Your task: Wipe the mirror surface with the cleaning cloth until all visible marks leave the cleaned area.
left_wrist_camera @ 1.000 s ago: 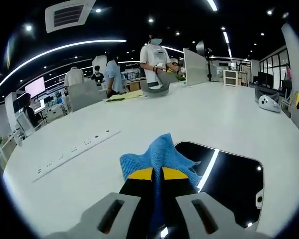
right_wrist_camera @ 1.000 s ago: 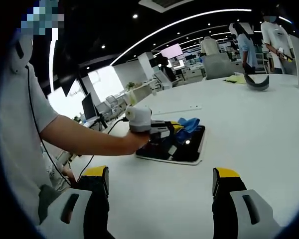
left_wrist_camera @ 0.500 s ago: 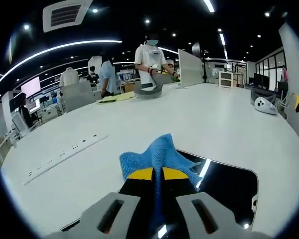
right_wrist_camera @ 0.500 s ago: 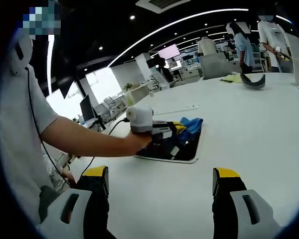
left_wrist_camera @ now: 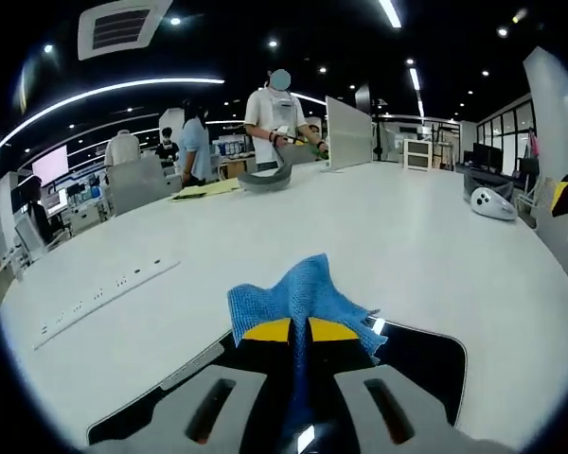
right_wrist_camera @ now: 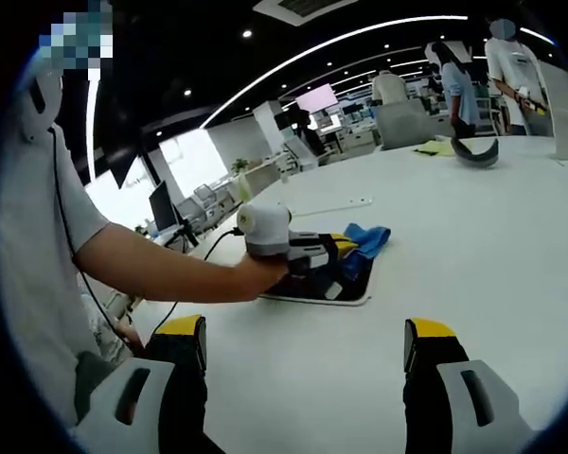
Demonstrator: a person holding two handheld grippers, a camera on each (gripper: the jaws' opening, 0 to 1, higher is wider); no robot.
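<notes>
My left gripper (left_wrist_camera: 299, 333) is shut on a blue cleaning cloth (left_wrist_camera: 303, 294), whose folds stick up past the yellow jaw tips. Under it lies a flat dark mirror (left_wrist_camera: 426, 348) on the white table, showing ceiling light reflections. In the right gripper view the left gripper (right_wrist_camera: 333, 248), held by a person's hand, rests over the mirror (right_wrist_camera: 346, 288) with the blue cloth (right_wrist_camera: 367, 237) at its far end. My right gripper (right_wrist_camera: 303, 350) hangs open above the table, well short of the mirror, with nothing between its jaws.
A white power strip (left_wrist_camera: 104, 294) lies on the table to the left. Far across the table are a grey curved object (left_wrist_camera: 270, 178), yellow papers (left_wrist_camera: 206, 188), a divider panel (left_wrist_camera: 348, 132) and a white device (left_wrist_camera: 492, 201). Several people stand behind. The person's arm (right_wrist_camera: 161, 265) crosses the right gripper view.
The left gripper with the cloth has slid across the mirror toward its far edge; more of the mirror now lies beneath and behind the jaws. The right gripper stayed put.
</notes>
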